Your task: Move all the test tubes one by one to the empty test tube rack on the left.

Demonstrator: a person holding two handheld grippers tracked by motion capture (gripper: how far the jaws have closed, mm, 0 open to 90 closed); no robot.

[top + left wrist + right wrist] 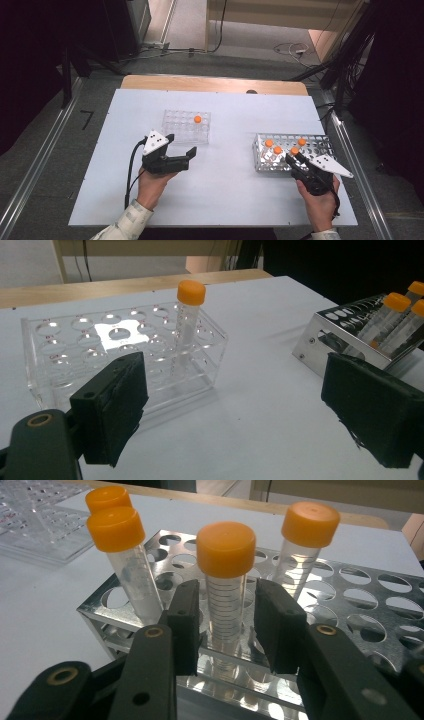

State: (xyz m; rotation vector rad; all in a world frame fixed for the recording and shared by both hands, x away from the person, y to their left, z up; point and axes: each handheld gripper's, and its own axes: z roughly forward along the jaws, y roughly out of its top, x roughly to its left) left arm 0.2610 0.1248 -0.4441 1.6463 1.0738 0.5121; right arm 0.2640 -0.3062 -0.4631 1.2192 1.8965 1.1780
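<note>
Though unclosed, right tongs (225, 630) astride tube (226, 600)

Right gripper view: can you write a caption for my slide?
Right gripper, jaws open around an orange-capped tube standing in the metal rack.

Clear plastic rack (186, 126): laid at table centre, one orange-capped tube (197, 120) stood upright in it. Metal perforated rack (320, 145): placed to the right, four orange-capped tubes (226, 585) held at its near-left end, slightly tilted.
</note>
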